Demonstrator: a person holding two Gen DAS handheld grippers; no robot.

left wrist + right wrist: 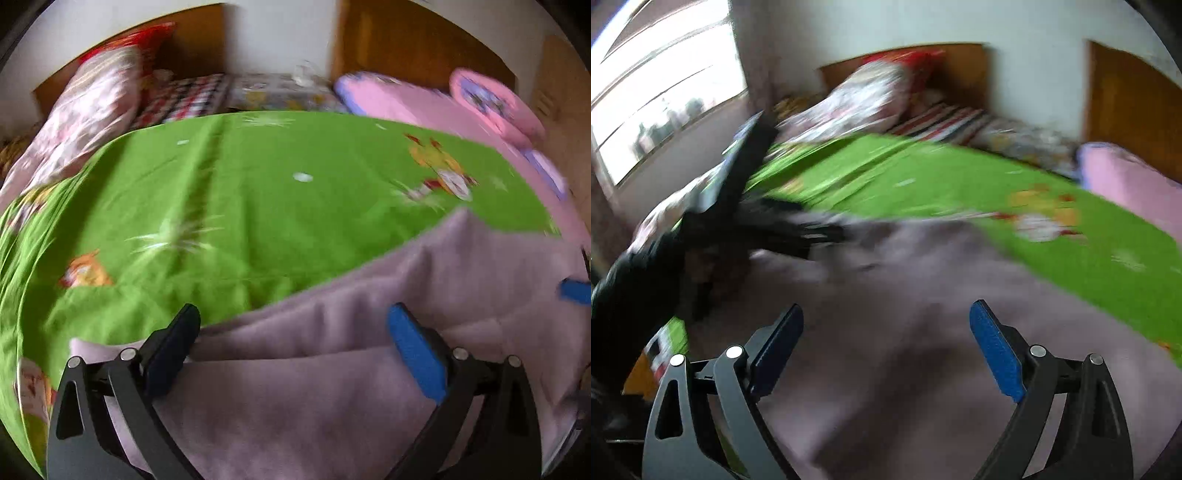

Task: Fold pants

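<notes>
Pants (332, 387) on green sheet (240, 192), beneath both gaping tools.

1. My left gripper (293, 328) fills the lower frame, jaws wide apart, nothing pinched.
2. Mauve pants (332, 387) lie beneath, lower right.
3. Green bedsheet (240, 192) spans the centre.

One pair of mauve pants (332, 387) lies on one green sheet (240, 206). Two grippers hover: left gripper (295, 325), right gripper (886, 321). One pink pillow (495, 103) sits behind.
</notes>
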